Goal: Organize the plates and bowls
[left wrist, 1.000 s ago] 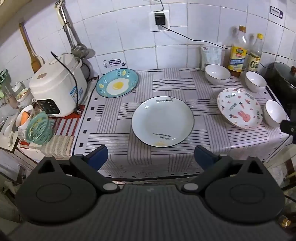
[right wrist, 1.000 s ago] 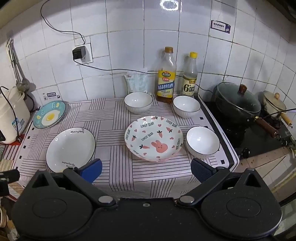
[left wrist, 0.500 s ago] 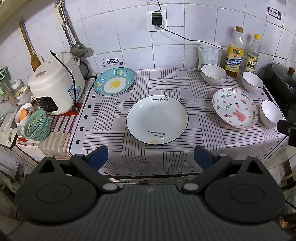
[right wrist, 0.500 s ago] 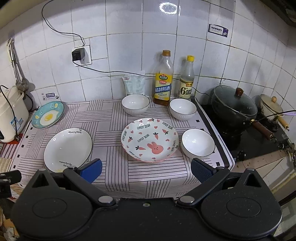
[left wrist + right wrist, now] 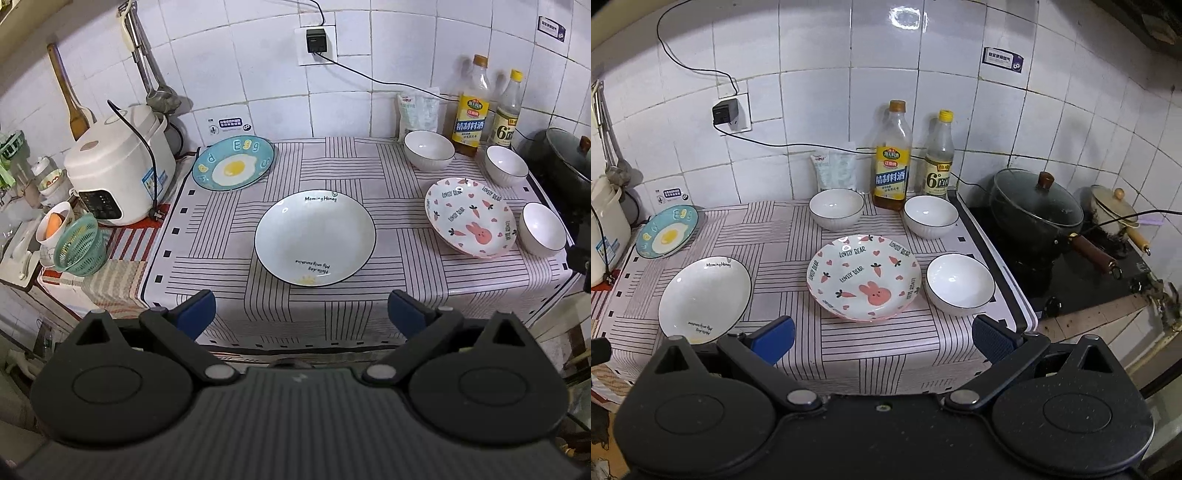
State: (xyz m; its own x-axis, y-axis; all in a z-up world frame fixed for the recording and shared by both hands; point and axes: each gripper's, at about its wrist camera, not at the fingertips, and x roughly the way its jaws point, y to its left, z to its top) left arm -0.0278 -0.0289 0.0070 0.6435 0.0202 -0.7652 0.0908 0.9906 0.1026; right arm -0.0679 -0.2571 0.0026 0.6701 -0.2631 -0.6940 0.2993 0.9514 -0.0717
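Observation:
On the striped cloth lie a white plate (image 5: 315, 238) in the middle, a blue egg plate (image 5: 233, 162) at the back left, and a pink rabbit plate (image 5: 470, 216) at the right. Three white bowls stand near the rabbit plate: one at the back (image 5: 428, 150), one at the back right (image 5: 506, 164), one at the front right (image 5: 543, 229). The right wrist view shows the rabbit plate (image 5: 863, 277) centred, the white plate (image 5: 705, 297) to its left and a bowl (image 5: 960, 284) to its right. My left gripper (image 5: 301, 314) and right gripper (image 5: 882, 338) are open and empty, held before the counter's front edge.
A rice cooker (image 5: 118, 166), a green basket (image 5: 79, 245) and a cup stand at the left. Two bottles (image 5: 892, 158) and a packet stand against the tiled wall. A dark lidded pot (image 5: 1038, 206) sits on the stove at the right.
Both grippers have drawn back and risen slightly, so the counter looks a little farther away. Nothing on the counter has moved.

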